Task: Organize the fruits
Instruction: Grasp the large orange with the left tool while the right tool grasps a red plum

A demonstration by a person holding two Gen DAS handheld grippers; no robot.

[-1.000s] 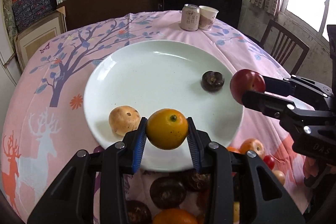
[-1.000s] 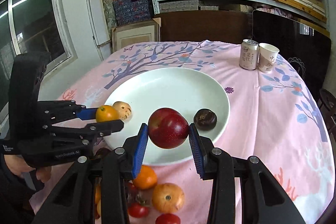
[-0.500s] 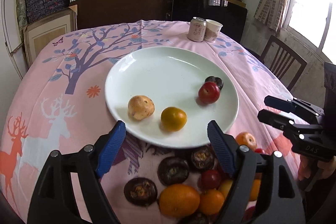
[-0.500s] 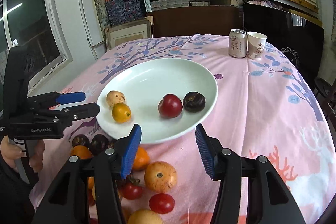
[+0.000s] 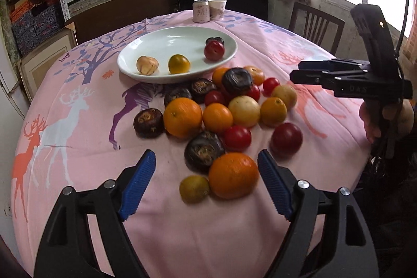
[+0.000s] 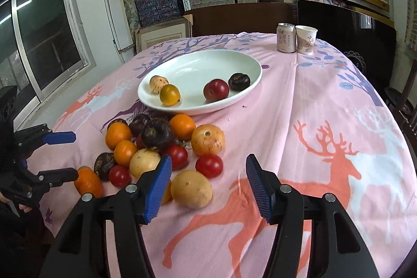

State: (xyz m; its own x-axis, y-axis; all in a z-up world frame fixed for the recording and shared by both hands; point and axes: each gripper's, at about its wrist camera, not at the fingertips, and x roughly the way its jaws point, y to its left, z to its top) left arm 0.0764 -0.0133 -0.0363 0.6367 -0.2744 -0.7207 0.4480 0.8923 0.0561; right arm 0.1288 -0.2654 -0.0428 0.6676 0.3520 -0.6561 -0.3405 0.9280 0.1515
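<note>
Left wrist view: left gripper (image 5: pixel 206 184) released, jaws spread wide, nothing between pads, hovering over near edge of pile (image 5: pixel 221 119). Nearest fruit: big orange (image 5: pixel 232 175) just ahead, small yellow-green fruit (image 5: pixel 194 188) touching its left side, dark fruit (image 5: pixel 204 153) right behind. Best pick probably the orange: centre jaws on it, come down so pads straddle its widest part, keep left pad clear of the small fruit, close gently so nothing rolls.

Right wrist view: right gripper (image 6: pixel 208 185) empty, jaws opening, only cloth (image 6: pixel 325 100) between pads. Potato-like fruit (image 6: pixel 191 188) just left of the gap, red tomato (image 6: pixel 209 165) just beyond. Shift left to centre on one of them, avoid nudging neighbours off the heap.

Further out: pile tightly packed, oranges, tomatoes, dark fruits touching; take outer pieces first. Beyond pile: plate (image 6: pixel 224 106) near the heap, holding four fruits, two on left, two on right; middle bare, good drop spot. Likely sorting by kind, so match orange to the yellow one. Far edge: can (image 6: pixel 286 37) and cup (image 6: pixel 307 39), well clear.
</note>
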